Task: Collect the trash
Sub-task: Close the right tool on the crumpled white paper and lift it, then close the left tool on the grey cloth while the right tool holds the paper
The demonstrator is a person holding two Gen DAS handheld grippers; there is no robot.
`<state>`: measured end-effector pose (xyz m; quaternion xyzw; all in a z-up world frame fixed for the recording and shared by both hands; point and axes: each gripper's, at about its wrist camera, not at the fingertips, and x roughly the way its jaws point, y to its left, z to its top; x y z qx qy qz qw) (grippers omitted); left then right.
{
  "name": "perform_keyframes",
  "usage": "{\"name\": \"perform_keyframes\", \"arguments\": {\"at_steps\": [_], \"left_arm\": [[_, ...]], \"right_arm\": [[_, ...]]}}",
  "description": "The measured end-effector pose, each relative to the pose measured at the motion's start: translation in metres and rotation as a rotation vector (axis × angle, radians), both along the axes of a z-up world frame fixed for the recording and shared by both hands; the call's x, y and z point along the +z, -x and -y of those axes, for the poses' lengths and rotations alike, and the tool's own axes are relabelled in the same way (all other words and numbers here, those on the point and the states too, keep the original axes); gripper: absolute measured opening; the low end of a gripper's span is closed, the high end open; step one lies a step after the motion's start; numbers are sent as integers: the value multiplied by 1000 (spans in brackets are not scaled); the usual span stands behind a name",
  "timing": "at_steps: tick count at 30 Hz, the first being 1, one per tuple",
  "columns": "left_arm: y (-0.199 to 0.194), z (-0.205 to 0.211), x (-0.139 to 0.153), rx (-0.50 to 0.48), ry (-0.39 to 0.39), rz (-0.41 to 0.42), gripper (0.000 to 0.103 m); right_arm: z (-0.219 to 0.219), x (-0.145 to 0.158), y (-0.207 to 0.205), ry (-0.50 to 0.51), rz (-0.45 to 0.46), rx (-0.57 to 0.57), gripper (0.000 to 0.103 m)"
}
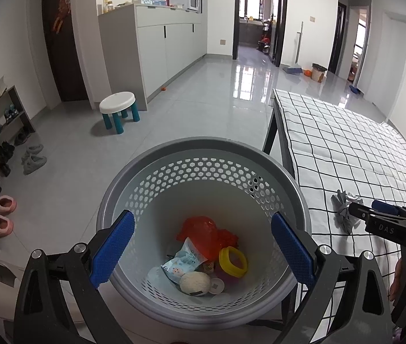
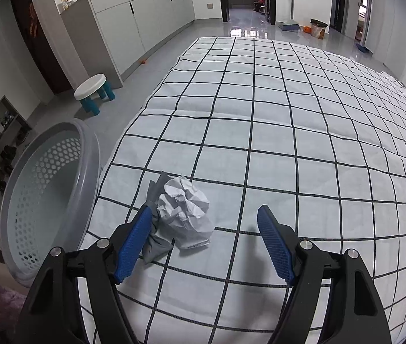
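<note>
- Paper (image 2: pixel 184 215), crumpled on a grey rag (image 2: pixel 154 246), lies lower centre on the checked bench (image 2: pixel 289 132).
- Right claw (image 2: pixel 204 246) gapes around it (not touching).
- Left claw (image 1: pixel 201 253) gapes over the basket (image 1: pixel 200 146).

Between the right gripper's (image 2: pixel 204 243) spread jaws, only crumpled paper (image 2: pixel 184 213) and a grey scrap (image 2: pixel 155 242) by the left jaw interrupt the checked cloth (image 2: pixel 289 132). Ahead lies bare cloth. Left of the jaws, the basket (image 2: pixel 90 154) rim blocks passage.
</note>
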<state>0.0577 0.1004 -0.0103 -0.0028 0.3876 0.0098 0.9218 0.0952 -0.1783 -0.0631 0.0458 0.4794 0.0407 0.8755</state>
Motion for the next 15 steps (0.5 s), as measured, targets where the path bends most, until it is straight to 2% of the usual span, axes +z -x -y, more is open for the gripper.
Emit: {"name": "perform_keyframes", "arguments": {"at_steps": [8, 13, 15], "left_arm": [[-1, 0, 0, -1, -1, -3, 94], [0, 2, -2, -8, -5, -9, 94], [0, 3, -3, -11, -7, -10, 94]], "right_arm": [[-5, -5, 0, 12, -10, 21, 55], [-13, -2, 0, 22, -2, 58, 29], [-13, -2, 1, 25, -5, 59, 28]]}}
